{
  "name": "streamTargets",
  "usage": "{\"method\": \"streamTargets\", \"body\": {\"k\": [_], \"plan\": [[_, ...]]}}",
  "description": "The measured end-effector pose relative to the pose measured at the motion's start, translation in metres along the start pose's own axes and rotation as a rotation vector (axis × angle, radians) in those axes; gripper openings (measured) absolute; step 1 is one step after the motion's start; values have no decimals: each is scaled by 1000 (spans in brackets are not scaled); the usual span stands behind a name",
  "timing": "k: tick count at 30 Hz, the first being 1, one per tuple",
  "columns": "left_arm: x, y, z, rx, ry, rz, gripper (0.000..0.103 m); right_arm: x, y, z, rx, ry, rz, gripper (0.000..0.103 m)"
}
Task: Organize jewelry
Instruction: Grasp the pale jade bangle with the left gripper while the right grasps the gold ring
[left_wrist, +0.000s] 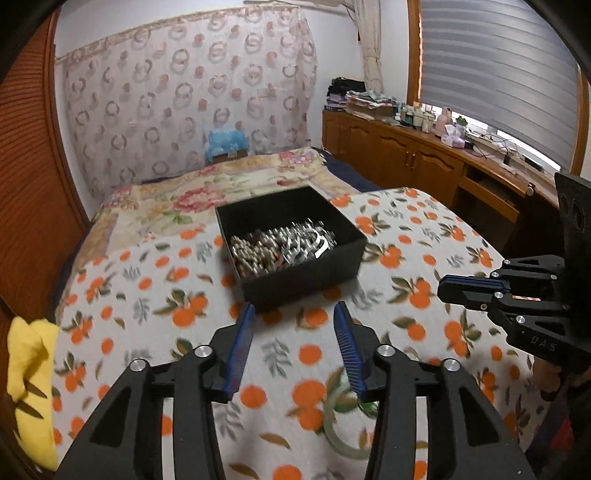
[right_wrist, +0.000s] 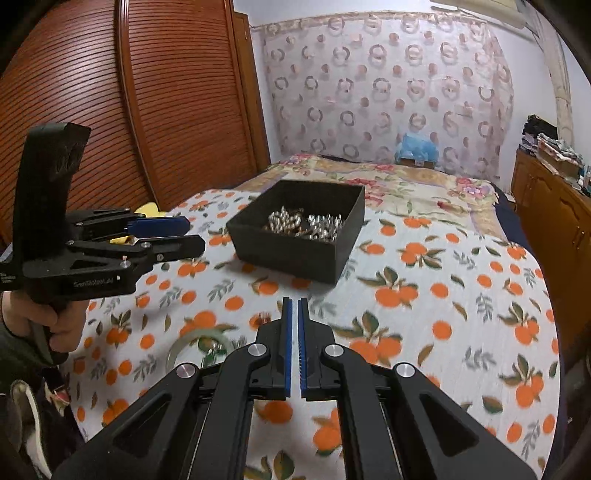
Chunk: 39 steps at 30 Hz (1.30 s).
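**Q:** Left wrist view: report status.

**A:** My left gripper is spread, with nothing between the pads. The black box sits at frame centre on the orange-print blanket and holds a heap of silver jewelry; I judge that portion sorted. A pale green bangle lies flat on the blanket at lower centre, partly hidden behind my right-hand finger, so at least one piece is left. My right gripper enters from the right edge.

**Q:** Orientation?

**A:** The box's long axis runs from upper left to lower right, open side up. The bangle is a ring: no long axis, opening upward.

**Q:** Right wrist view?

**A:** My right gripper is pressed together and holds nothing. The box sits above centre, its near corner pointing toward lower right. The bangle lies at lower left, blurred, well apart from the box. My left gripper hangs at left, spread.
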<state>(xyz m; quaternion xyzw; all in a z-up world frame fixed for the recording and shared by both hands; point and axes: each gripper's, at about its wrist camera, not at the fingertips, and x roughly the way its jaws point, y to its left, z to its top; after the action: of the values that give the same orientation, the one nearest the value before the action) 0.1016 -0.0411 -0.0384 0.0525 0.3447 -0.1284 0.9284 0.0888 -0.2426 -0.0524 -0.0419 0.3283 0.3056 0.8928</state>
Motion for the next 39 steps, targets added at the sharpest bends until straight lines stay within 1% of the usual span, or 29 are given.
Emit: {"method": "streamTargets", "body": {"k": [1,2,3,5,7,8,9,11,13,14,15,20,24,27,29,31,32,36,39], "plan": [[0,-2,-4,-3,6,-1,43,0,1,-2,-3,2,-5,4],[0,-3,-7,-5,12,0,45,-1,1,-4,-2,4,-8,4],[1,-4,-10,-6,16,-2,54,-2,1,-6,2,7,-7,4],[1,-7,-17,-5,23,-11,63,-2,1,-10,8,14,-5,4],[3,-9,-23,-5,37,-17,64,-1,1,-13,-1,23,-18,11],[3,-10,-25,-7,45,-19,65,0,1,-14,-3,28,-24,18],[4,-10,-26,-9,48,-21,67,2,-1,-15,-4,35,-26,20],[5,-11,-31,-10,58,-25,69,6,0,-17,-5,54,-20,21],[6,-12,-35,-11,69,-31,69,11,2,-19,-16,76,-10,30],[7,-12,-36,-12,73,-31,69,14,4,-20,-23,86,-3,37],[7,-11,-38,-15,78,-33,70,18,6,-22,-32,102,9,40],[9,-12,-45,-20,103,-46,71,33,16,-25,-77,163,31,40],[8,-14,-50,-16,112,-54,75,43,21,-26,-107,194,40,40],[7,-15,-53,-16,117,-65,75,50,24,-25,-133,218,28,40],[8,-17,-54,-10,122,-71,76,52,25,-24,-148,217,16,40],[9,-19,-55,-5,130,-75,76,53,25,-25,-167,217,-4,30],[11,-19,-56,-3,136,-79,76,53,26,-24,-174,217,-6,22],[15,-24,-58,5,156,-92,76,51,23,-26,-165,214,-7,22],[17,-27,-58,14,164,-103,77,44,18,-27,-144,195,-12,22]]}}
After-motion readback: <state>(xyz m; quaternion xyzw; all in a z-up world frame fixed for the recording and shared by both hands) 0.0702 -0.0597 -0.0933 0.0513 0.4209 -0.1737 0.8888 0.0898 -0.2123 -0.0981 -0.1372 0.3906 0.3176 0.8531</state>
